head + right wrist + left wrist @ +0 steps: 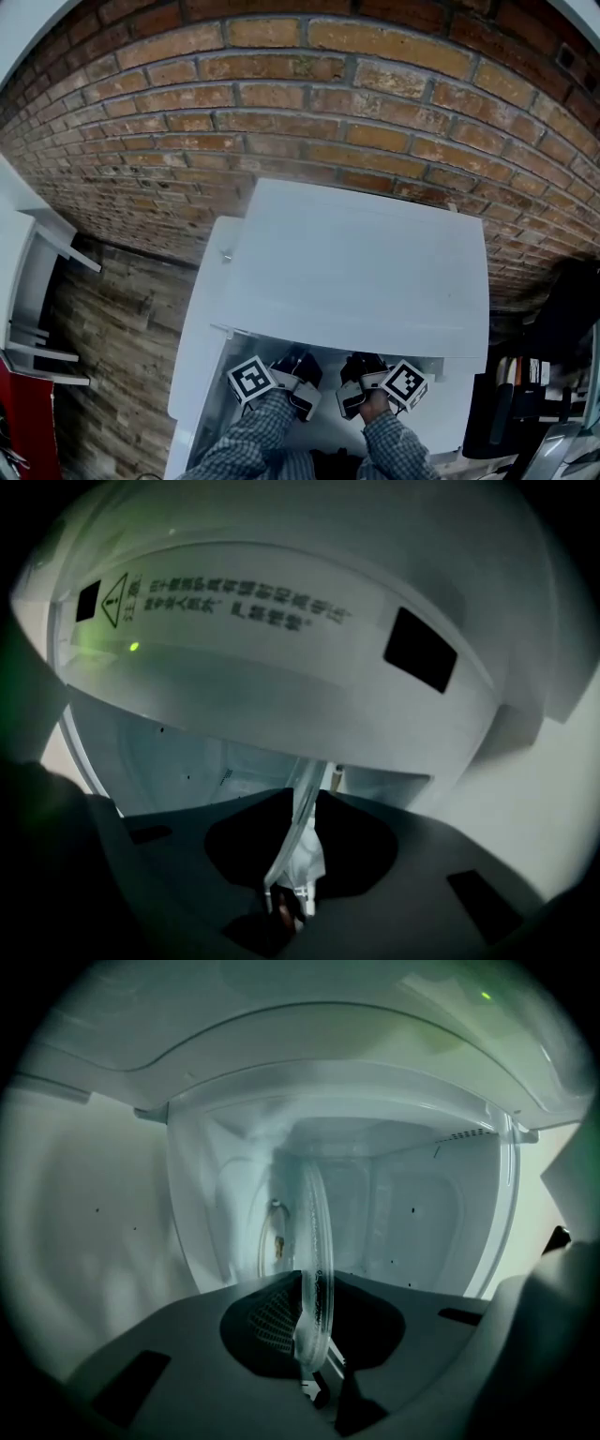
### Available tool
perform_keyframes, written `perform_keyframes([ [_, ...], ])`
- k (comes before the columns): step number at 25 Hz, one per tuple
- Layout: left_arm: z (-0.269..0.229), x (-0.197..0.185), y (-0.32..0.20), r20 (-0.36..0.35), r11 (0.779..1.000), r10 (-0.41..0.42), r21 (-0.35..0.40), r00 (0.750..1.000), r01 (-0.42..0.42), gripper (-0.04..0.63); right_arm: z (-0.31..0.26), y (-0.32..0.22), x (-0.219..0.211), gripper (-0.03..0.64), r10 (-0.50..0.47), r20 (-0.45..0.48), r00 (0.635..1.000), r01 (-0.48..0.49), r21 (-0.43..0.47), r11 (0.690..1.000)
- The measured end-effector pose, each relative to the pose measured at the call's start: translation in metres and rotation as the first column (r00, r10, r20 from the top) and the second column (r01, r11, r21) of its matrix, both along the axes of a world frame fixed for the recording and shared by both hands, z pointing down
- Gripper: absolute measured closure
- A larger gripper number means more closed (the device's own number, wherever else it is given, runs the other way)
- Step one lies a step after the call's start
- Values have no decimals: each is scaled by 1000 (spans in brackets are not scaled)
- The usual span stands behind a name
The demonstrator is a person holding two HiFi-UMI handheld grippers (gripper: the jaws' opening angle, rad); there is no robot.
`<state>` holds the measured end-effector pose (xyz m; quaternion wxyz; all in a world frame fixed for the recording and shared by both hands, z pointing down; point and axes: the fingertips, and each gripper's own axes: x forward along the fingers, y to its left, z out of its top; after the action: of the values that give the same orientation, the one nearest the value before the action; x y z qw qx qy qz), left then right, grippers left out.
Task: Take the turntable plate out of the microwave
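Observation:
The white microwave (356,272) is seen from above, its front opening facing me. Both grippers reach into that opening side by side, the left gripper (298,377) beside the right gripper (354,382). In the left gripper view the clear glass turntable plate (314,1241) stands edge-on, and my left gripper (317,1340) is shut on its near rim. Behind it lies the white cavity (422,1213). In the right gripper view the plate's rim (302,808) runs between the jaws of my right gripper (298,860), lying along one jaw with a pale gap on the other side.
A brick wall (281,94) rises behind the microwave. A white shelf unit (28,281) stands at the left, wooden boards (112,309) beside it. Dark clutter (553,375) sits at the right. A warning label (244,611) runs along the frame above the opening.

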<state>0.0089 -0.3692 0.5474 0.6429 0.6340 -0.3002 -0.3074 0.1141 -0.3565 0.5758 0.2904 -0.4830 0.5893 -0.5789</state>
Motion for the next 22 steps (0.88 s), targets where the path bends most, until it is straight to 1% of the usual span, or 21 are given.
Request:
perform_keyframes([
  [3,-1,-2,4,-2,1000,-3,-1,1000,3,555,-5,2,-1,553,19,87,996,-21,21,1000],
  [6,-5,-5,10,-13,1000,-8,8,1000,8,555,-13,6,-3,560,18,127,992,-24,50,998],
  [10,-17,-7,18,-31,999,-11,37,999,12,555,-25,13,-6,563,12,149,989,-23,78,997],
  [17,-29,-13,48,-57,999,6,52,998,-3,554,-40,43,-11,565,26,152,988,-41,97,994],
  [22,-36,-12,69,-80,998,27,61,996,-23,555,-46,67,-9,565,57,154,986,-74,108,991],
])
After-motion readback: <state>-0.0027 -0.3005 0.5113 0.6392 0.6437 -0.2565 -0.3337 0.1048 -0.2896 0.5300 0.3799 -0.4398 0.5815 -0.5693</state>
